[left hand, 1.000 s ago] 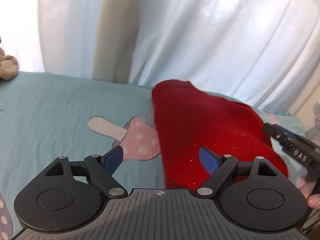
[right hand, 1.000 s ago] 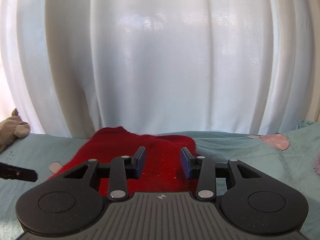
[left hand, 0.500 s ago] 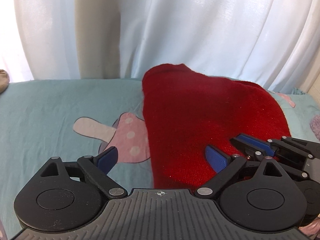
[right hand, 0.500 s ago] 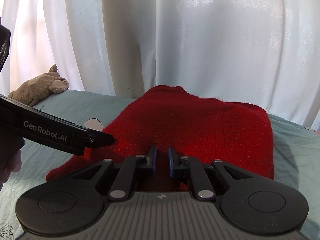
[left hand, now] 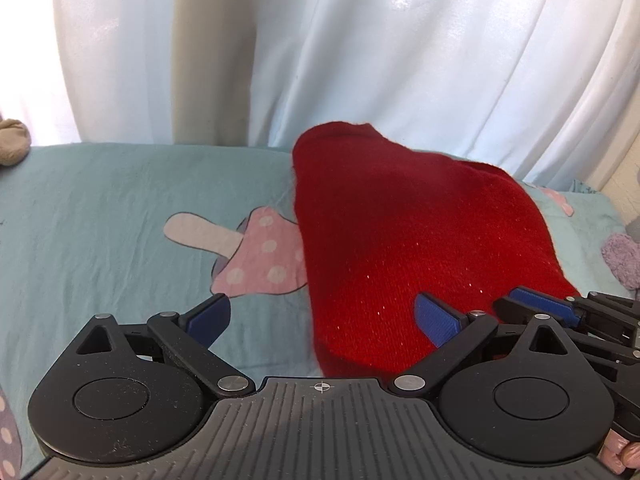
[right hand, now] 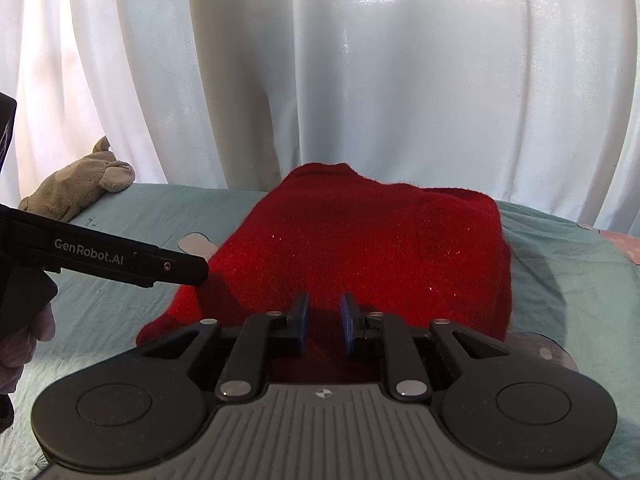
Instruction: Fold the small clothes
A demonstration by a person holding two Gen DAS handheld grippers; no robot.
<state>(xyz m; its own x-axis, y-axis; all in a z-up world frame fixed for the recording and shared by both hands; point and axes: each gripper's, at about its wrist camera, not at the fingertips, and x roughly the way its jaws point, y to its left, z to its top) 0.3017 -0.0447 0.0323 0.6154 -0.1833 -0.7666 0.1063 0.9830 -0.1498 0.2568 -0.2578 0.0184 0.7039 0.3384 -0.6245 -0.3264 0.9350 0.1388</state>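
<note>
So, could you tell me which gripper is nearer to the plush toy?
Left. The left gripper is over the red knit's edge on the side of the plush toy; the right gripper is further from it, at the knit's near edge.

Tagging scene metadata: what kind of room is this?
Most likely a bedroom: a teal bedsheet with a pink mushroom print, white curtains behind, a plush toy at the edge, a red knitted garment laid out.

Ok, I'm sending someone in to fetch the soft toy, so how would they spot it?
Start at the white curtain behind the teal bedsheet. Follow its foot to the far left corner of the bed, well left of the red knitted garment. The beige plush toy lies there, the only pale fuzzy thing on that side.
</note>
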